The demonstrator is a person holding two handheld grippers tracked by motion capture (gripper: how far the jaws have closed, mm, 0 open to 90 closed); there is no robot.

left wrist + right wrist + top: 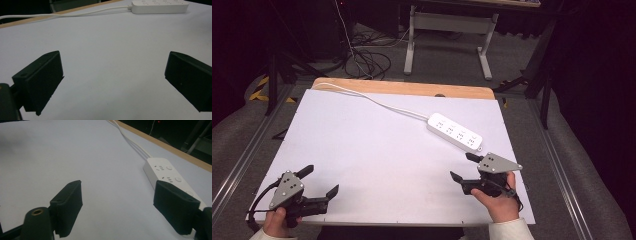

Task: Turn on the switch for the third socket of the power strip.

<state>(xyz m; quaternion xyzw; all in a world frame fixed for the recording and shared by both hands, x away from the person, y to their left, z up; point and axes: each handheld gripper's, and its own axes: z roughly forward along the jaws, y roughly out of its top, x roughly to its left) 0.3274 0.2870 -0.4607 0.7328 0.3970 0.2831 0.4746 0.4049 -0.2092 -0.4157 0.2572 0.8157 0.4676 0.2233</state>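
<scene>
Your right gripper (460, 167) sits near the desk's right front corner, its jaws spread wide with nothing between them, just short of the white power strip (455, 132). That strip lies flat and slantwise on the white desk (362, 145), its cord (377, 102) trailing to the far left edge. Your left gripper (319, 181), jaws also wide and empty, rests at the front left, well apart from the strip.

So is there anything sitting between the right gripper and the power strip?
Nothing visible. The right gripper has open, empty jaws, and only bare white table lies between it and the power strip.
</scene>
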